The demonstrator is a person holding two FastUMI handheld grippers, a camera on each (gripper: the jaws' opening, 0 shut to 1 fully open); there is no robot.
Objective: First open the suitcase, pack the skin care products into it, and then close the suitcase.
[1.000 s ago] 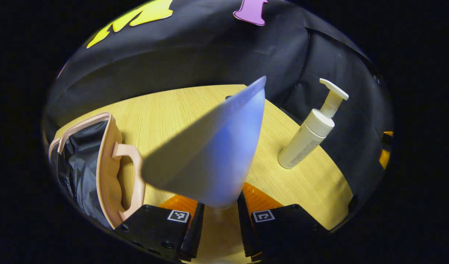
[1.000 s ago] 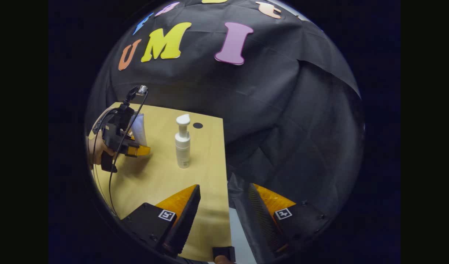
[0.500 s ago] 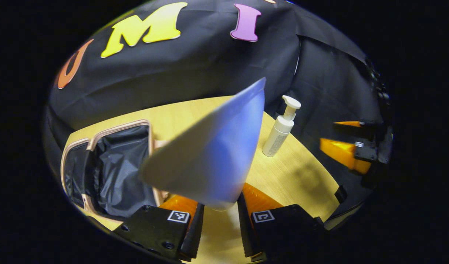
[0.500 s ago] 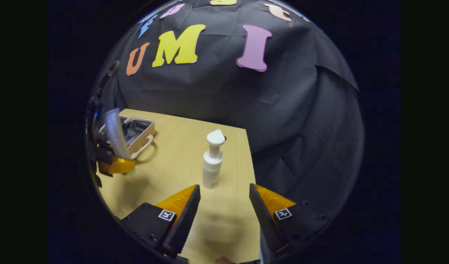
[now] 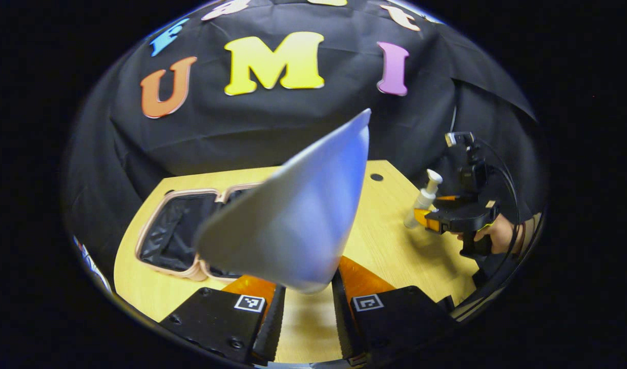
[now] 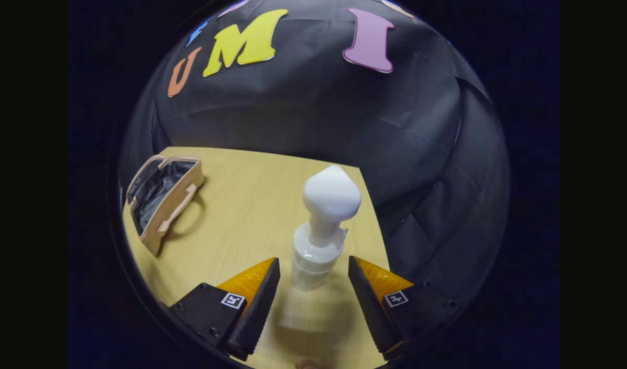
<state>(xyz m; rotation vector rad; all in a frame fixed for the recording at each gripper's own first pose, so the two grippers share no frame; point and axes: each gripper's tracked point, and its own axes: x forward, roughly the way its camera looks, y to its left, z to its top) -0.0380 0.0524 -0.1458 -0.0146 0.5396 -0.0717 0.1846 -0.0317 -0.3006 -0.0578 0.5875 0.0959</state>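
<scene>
White pump bottle (image 6: 318,241) between right fingers (image 6: 257,297)

Light wood-grain table (image 5: 390,246), pale yellow, set against the black cloth wall. Small dark round hole (image 5: 376,177) near the far edge, toward the far right corner.

Suitcase (image 5: 175,233) lies open on the left part of the table, pinkish-tan shell, black lining showing. In the right gripper view the suitcase (image 6: 162,197) sits near the table's left edge, handle facing the middle of the table.

White pump bottle (image 6: 321,241) stands upright on the right part of the table, near the right edge, well apart from the suitcase. Bare wood between them.
</scene>
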